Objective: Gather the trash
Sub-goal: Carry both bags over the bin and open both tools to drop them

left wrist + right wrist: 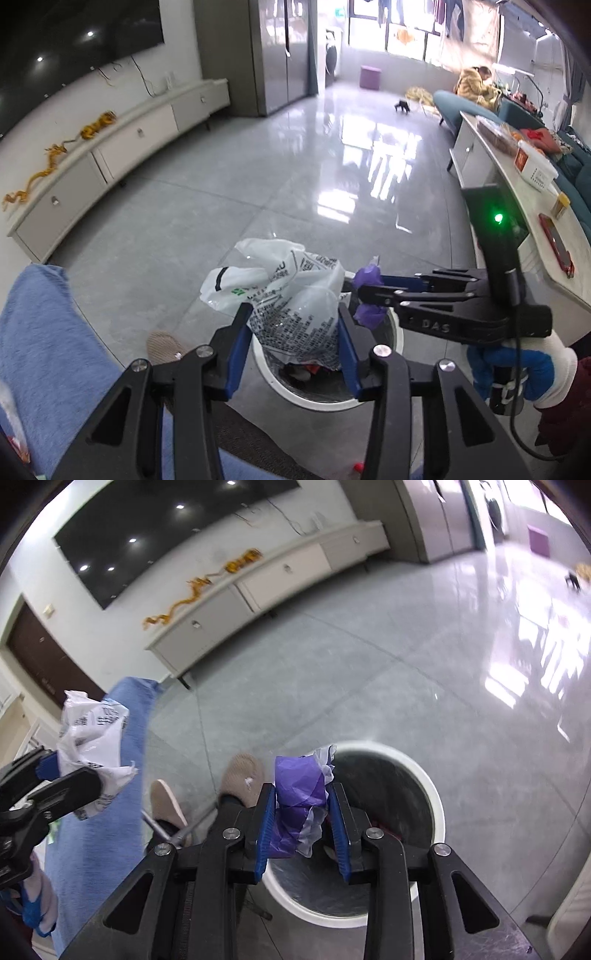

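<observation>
My left gripper [293, 312] is shut on a crumpled white plastic bag [280, 291] with black print, held over a round white trash bin [321, 400] on the floor. My right gripper [301, 790] is shut on a crumpled purple wrapper [299, 794] above the same bin [436, 801], which has red scraps inside. In the left wrist view the right gripper [360, 293] reaches in from the right with the purple wrapper [367, 280] at its tips. In the right wrist view the left gripper [70, 771] holds the white bag [92, 738] at the far left.
A blue cloth [44, 354] covers a seat at the left. Feet in beige slippers [240, 775] stand beside the bin. A long white cabinet [118, 147] lines the wall. A white table [532, 206] with boxes and a red phone is at the right.
</observation>
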A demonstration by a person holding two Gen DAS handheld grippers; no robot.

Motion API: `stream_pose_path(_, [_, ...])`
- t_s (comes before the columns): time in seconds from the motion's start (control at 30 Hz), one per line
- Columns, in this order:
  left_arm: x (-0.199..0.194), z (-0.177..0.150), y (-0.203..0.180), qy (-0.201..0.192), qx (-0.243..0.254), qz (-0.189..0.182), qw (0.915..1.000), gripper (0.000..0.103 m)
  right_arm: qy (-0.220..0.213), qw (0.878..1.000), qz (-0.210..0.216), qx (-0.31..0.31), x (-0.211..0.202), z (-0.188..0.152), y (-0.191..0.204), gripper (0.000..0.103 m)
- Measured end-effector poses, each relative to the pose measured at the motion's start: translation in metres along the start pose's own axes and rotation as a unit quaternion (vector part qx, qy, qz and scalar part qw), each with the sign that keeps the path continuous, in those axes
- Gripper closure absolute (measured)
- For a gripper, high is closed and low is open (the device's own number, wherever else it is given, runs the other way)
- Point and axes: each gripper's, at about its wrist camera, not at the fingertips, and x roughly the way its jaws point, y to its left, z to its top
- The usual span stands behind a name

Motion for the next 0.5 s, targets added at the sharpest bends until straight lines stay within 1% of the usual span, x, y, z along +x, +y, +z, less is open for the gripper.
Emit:
stream_pose_path(0.1, [0.017, 0.002, 0.0, 0.016, -0.009, -0.016, 0.9997, 0.058, 0.017, 1.0, -0.006, 0.018, 0.018, -0.005, -0.018, 0.072])
stream_pose_path(0.13, [0.022, 0.003, 0.001, 0.019, -0.015, -0.023, 0.9994, 0.056, 0.022, 0.999, -0.009, 0.024, 0.024, -0.008, -0.026, 0.072])
stream_pose_path(0.17, [0.026, 0.004, 0.002, 0.024, -0.02, -0.031, 0.999, 0.053, 0.025, 0.999, -0.01, 0.028, 0.027, -0.01, -0.028, 0.068])
stream_pose_path(0.2, [0.031, 0.006, 0.005, 0.03, -0.028, -0.043, 0.9982, 0.049, 0.028, 0.999, -0.012, 0.032, 0.03, -0.012, -0.031, 0.063])
stream_pose_path(0.23, [0.033, 0.007, 0.006, 0.032, -0.032, -0.048, 0.9978, 0.046, 0.032, 0.999, -0.017, 0.037, 0.033, -0.014, -0.034, 0.061])
stream_pose_path(0.27, [0.038, 0.008, 0.005, 0.034, -0.036, -0.051, 0.9975, 0.045, 0.033, 0.998, -0.02, 0.04, 0.035, -0.016, -0.036, 0.057])
stream_pose_path(0.4, [0.045, 0.008, 0.006, 0.038, -0.042, -0.052, 0.997, 0.043, 0.037, 0.997, -0.032, 0.054, 0.039, -0.02, -0.044, 0.056])
stream_pose_path(0.5, [0.043, 0.005, 0.007, 0.034, -0.043, -0.041, 0.9977, 0.043, 0.035, 0.997, -0.036, 0.058, 0.034, -0.023, -0.046, 0.056])
